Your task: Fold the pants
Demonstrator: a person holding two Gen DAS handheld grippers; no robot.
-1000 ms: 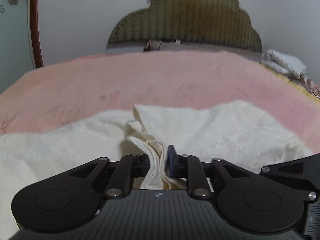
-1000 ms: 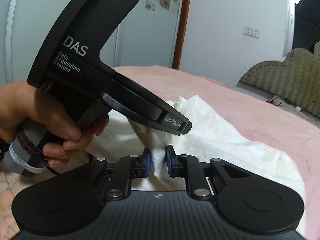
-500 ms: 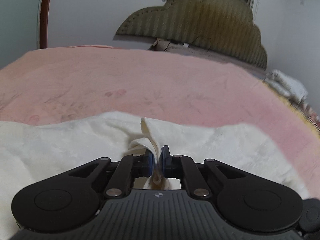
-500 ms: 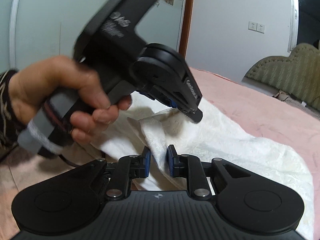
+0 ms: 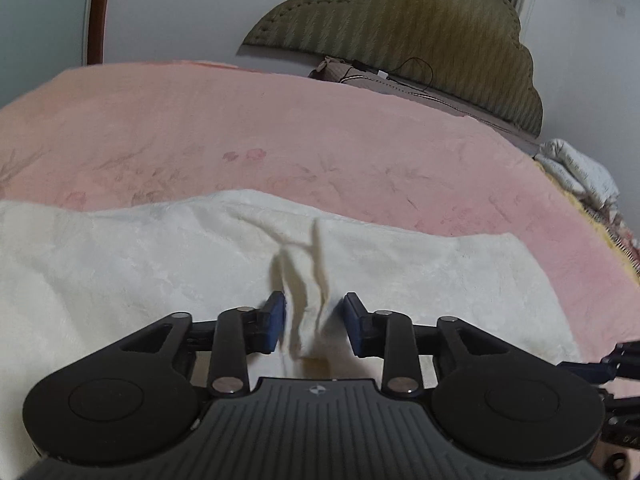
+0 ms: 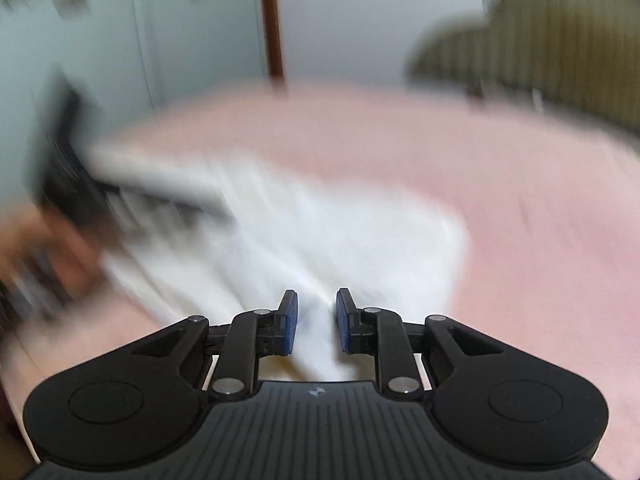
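The soft white pants (image 5: 160,264) lie flat on the fuzzy pink bed (image 5: 280,128). The left tool (image 5: 314,322) is opening around a loose fold. The right tool (image 6: 316,322) pinches a bunched fold.

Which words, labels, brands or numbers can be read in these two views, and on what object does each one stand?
No text can be read.
Left gripper: only a small round emblem on its body, no letters.
Right gripper: the same emblem, no letters.
Left gripper in the right wrist view: any lettering is blurred by motion.
Pants: no label shows.
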